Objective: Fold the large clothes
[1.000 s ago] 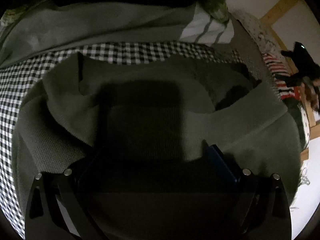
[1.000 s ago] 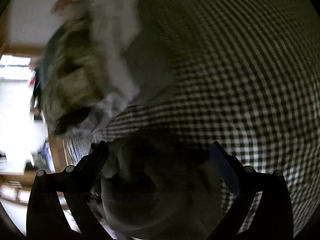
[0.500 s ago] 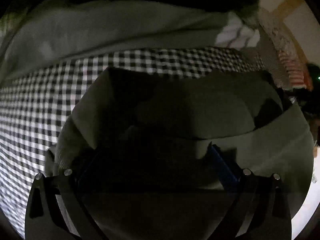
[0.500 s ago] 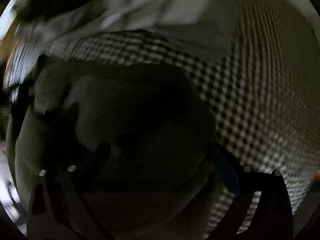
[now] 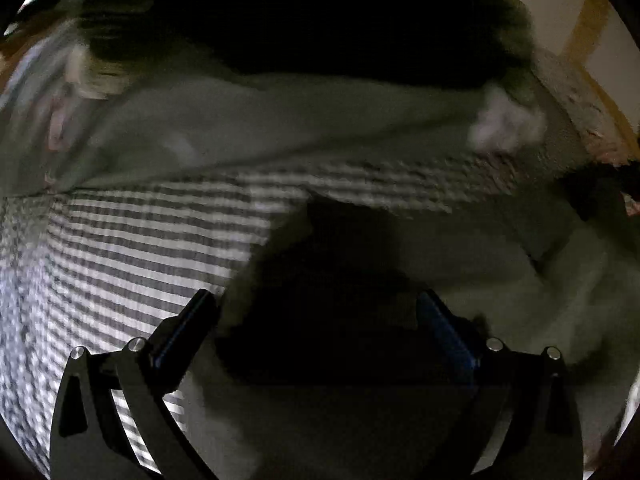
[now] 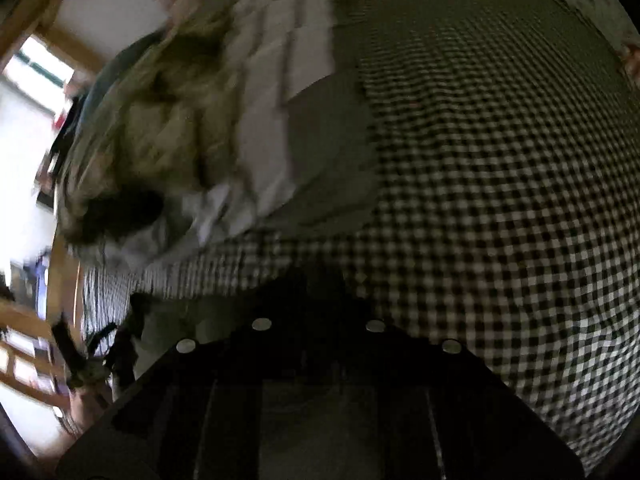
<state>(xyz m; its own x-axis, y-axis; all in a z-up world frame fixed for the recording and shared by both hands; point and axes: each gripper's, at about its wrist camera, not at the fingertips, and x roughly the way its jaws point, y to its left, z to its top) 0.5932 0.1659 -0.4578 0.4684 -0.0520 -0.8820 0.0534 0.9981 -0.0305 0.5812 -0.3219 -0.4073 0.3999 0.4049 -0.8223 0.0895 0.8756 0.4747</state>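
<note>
Left wrist view: the left hand-held gripper (image 5: 316, 312) has its two fingers set wide apart, blue pad faces turned inward. Between and around them lies an olive-green knit garment (image 5: 500, 280), soft and matte, bunched into rounded folds with a deep shadow in the gap. Whether the fingers touch the knit cannot be told. The garment rests on a black-and-white gingham cloth (image 5: 132, 248), which the frame's blur smears into stripes. Beyond the gingham lies a smooth grey-green sheet (image 5: 280, 128), then a dark, blurred mass of fabric (image 5: 340, 20).

Right wrist view: the right hand-held gripper (image 6: 316, 312) has its fingers drawn together at centre; the four silver pivot screws sit close in. The tips are lost in shadow, so whether they clamp cloth cannot be told. A fold of the olive knit lies just left of the tips. The gingham cloth (image 6: 500, 200) fills the right half, its checks crisp. Upper left, a heap of clothes (image 6: 168, 120), tan, white and blurred, sits near a timber frame (image 6: 28, 16).
</note>
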